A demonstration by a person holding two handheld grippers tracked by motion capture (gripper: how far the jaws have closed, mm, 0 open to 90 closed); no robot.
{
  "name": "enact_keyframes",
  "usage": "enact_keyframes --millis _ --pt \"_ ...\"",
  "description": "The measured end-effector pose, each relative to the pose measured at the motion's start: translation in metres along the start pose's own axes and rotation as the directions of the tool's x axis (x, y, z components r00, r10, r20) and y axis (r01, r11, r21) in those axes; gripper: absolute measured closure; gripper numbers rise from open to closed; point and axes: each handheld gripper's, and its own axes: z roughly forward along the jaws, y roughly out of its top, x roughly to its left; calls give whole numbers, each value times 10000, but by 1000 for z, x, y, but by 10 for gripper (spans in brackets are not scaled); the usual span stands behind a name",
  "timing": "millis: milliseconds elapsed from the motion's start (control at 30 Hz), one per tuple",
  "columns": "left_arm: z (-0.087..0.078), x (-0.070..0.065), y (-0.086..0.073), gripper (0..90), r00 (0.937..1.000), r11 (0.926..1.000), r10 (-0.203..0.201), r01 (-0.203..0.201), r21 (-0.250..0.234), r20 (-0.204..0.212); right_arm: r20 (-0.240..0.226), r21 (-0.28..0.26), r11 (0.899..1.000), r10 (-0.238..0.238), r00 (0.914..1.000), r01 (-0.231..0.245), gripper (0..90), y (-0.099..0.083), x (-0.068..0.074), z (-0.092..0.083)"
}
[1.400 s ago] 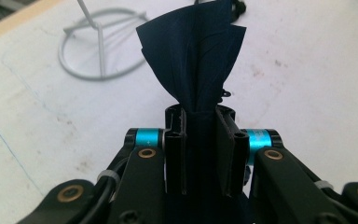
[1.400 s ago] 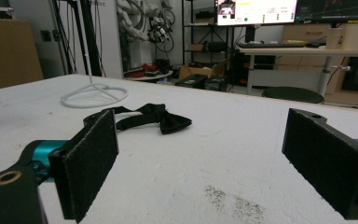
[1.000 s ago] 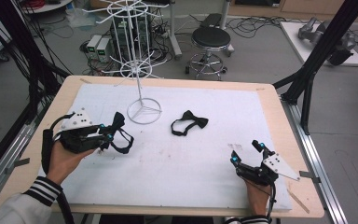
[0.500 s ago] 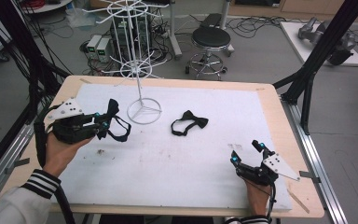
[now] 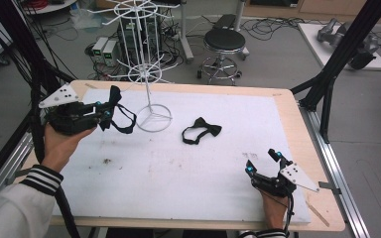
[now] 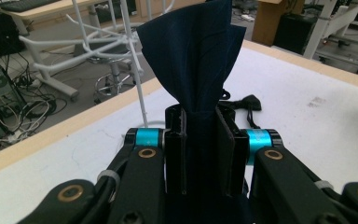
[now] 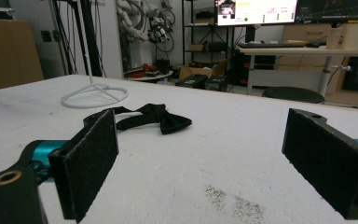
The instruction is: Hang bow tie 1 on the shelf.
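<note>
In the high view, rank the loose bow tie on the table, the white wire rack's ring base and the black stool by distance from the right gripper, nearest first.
From the right gripper:
1. Loose bow tie, on the white mat, mid-table.
2. Ring base of the wire rack, further left on the mat.
3. Black stool, on the floor beyond the table's far edge.

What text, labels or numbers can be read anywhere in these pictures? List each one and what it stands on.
None can be read.
Monitor behind the table in the right gripper view: coloured bars and lines of text, too small and blurred to read.
Grey boxes on the floor by the wire rack: no legible label.
Dark bow tie in the left gripper, bow tie on the table, and right gripper: no markings visible.
</note>
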Motion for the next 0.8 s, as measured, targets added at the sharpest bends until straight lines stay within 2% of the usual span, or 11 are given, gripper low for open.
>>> enact_keyframes --millis 233,433,800 --pt "8 4 15 751 9995 9995 316 -316 17 -25 -9 -3 10000 23 10000 -23 99 0 0 0" --pt "14 9 22 751 9995 9995 303 -303 -23 -107 -26 -1 10000 48 10000 -48 99 0 0 -1" --pt "25 24 27 751 9993 9998 175 -176 -21 -320 -47 -9 10000 48 10000 -48 99 0 0 0"
